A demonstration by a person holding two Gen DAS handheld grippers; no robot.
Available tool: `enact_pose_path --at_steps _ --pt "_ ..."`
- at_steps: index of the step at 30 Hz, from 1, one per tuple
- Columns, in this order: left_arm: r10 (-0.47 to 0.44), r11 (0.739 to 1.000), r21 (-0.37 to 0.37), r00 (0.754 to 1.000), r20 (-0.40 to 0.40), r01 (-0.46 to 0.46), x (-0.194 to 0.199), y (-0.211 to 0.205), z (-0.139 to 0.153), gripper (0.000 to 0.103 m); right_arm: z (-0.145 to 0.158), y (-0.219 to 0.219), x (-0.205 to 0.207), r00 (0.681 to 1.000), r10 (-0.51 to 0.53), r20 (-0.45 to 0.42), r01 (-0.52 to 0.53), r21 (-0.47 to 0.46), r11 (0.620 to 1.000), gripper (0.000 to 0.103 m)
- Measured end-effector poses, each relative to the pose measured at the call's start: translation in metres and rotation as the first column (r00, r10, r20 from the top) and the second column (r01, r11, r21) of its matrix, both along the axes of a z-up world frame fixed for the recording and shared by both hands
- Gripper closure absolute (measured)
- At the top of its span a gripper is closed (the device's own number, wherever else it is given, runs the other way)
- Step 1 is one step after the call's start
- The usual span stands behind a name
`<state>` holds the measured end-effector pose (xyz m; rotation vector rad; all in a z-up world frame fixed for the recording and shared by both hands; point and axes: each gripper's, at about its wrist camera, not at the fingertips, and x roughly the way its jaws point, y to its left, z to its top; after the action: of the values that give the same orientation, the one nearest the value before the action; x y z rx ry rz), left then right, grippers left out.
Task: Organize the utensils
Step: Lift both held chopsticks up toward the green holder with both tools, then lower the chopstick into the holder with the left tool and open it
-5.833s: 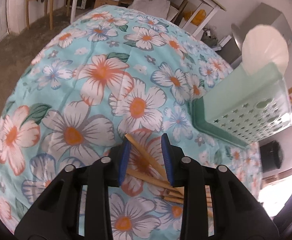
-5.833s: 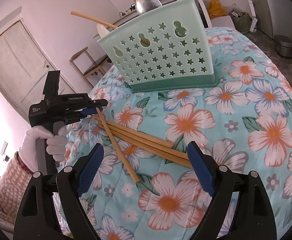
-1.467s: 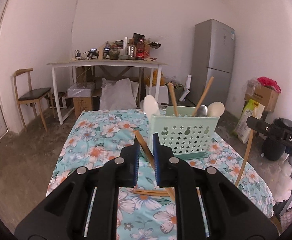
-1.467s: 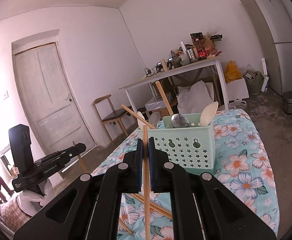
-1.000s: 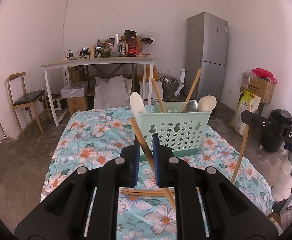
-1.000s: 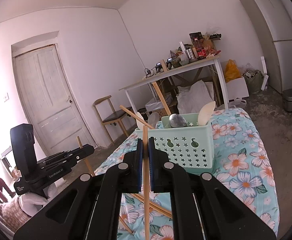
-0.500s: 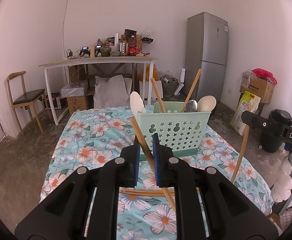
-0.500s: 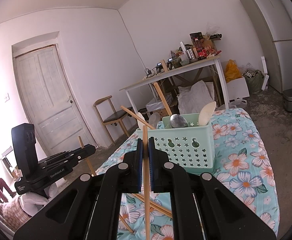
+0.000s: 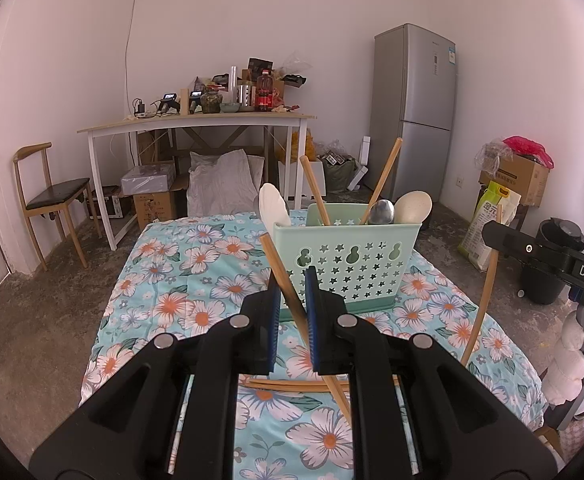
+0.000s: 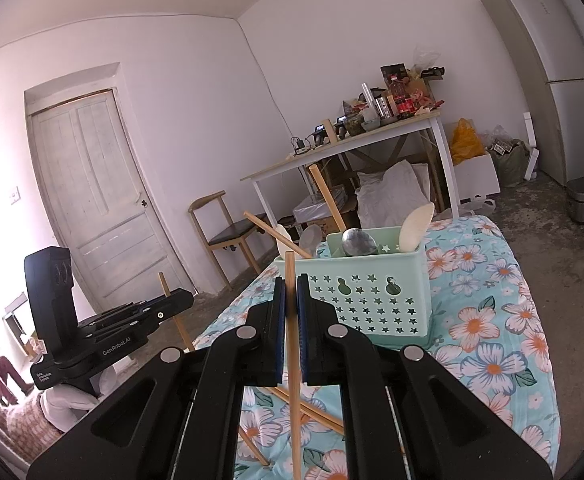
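A mint-green basket (image 9: 347, 256) pierced with star-shaped holes stands upright on a table covered by a blue flowered cloth (image 9: 196, 280). Wooden sticks, pale spoons and a metal spoon (image 9: 381, 213) poke out of its top. More chopsticks (image 9: 292, 384) lie loose on the cloth just in front of the basket. The left tool (image 9: 292, 308) is pinching one chopstick (image 9: 280, 268), which slants upward to the left. The right tool (image 10: 291, 316) is pressed together on another chopstick (image 10: 290, 280), held nearly upright. Behind the table stand a white desk (image 9: 196, 124) piled with clutter, a wooden chair (image 9: 52, 196) and a grey fridge (image 9: 411, 116).
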<state>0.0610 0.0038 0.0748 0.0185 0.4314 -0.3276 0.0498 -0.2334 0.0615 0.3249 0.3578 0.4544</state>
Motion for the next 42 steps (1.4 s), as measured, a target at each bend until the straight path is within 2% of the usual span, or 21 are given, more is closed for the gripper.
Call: enact_pose_path --at_steps 16,26,34,39,42 --pt "-0.006 1.000 0.000 1.000 0.007 0.006 -0.001 0.000 0.001 0.092 0.000 0.000 0.000 1.000 0.001 0.000 -0.001 0.003 1.000 0.097" --pt "-0.031 0.999 -0.028 0.997 0.074 0.033 -0.013 0.006 0.030 0.098 0.002 -0.001 -0.003 1.000 0.015 0.015 -0.015 0.039 0.999 0.097" --pt "-0.051 0.987 -0.144 0.988 0.144 0.072 -0.010 0.016 0.073 0.098 0.001 0.000 -0.002 1.000 0.020 0.021 -0.021 0.058 0.998 0.097" --pt "-0.060 0.959 -0.255 0.971 0.233 0.120 0.000 0.016 0.110 0.098 0.001 -0.002 -0.003 1.000 0.021 0.020 -0.022 0.071 0.997 0.097" --pt "-0.032 0.946 -0.300 0.957 0.290 0.122 0.011 0.011 0.130 0.098 0.001 -0.001 -0.003 1.000 0.020 0.021 -0.022 0.074 0.997 0.097"
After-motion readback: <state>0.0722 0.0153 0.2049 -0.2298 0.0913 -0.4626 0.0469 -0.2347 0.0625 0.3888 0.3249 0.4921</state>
